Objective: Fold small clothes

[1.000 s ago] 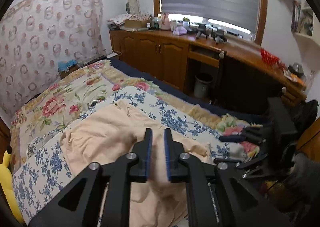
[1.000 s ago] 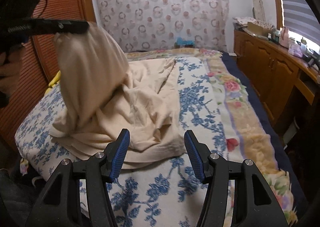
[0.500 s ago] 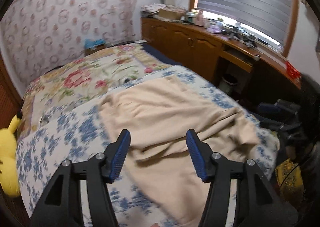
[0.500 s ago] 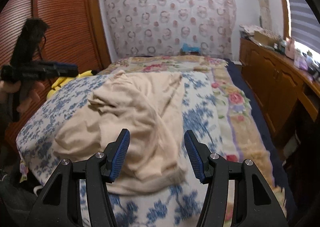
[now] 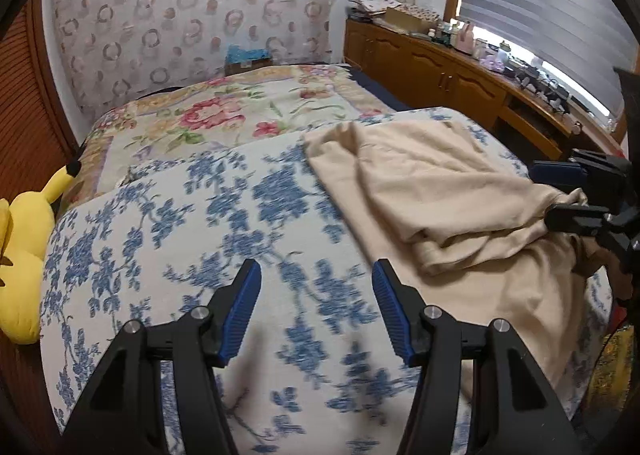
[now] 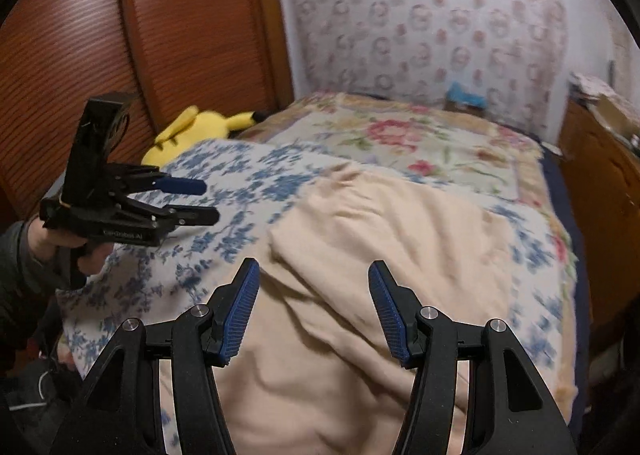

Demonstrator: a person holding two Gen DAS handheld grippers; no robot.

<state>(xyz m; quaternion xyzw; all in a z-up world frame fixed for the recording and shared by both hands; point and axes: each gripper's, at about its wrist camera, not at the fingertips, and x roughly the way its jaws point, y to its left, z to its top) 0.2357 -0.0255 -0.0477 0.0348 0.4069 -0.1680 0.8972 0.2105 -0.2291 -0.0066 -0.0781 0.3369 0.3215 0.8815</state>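
Observation:
A beige garment [image 5: 448, 207] lies rumpled on the blue-flowered bedspread [image 5: 224, 223], on the right side in the left wrist view. In the right wrist view the garment [image 6: 384, 255] lies spread out in front of and under my right gripper [image 6: 312, 295], which is open and empty just above it. My left gripper [image 5: 316, 295] is open and empty over bare bedspread, left of the garment. The left gripper also shows in the right wrist view [image 6: 200, 199], and the right gripper in the left wrist view [image 5: 552, 191], at the garment's right edge.
A yellow plush toy [image 5: 24, 247] lies at the bed's left edge beside a wooden wardrobe [image 6: 120, 35]. A rose-patterned quilt [image 5: 240, 115] covers the far half of the bed. A wooden cabinet [image 5: 440, 71] with clutter runs along the right under the window.
My left gripper opened and let go of the lifted garment, which dropped flat onto the bed. The left gripper then swung left, off the garment. The right gripper moved in over the garment.

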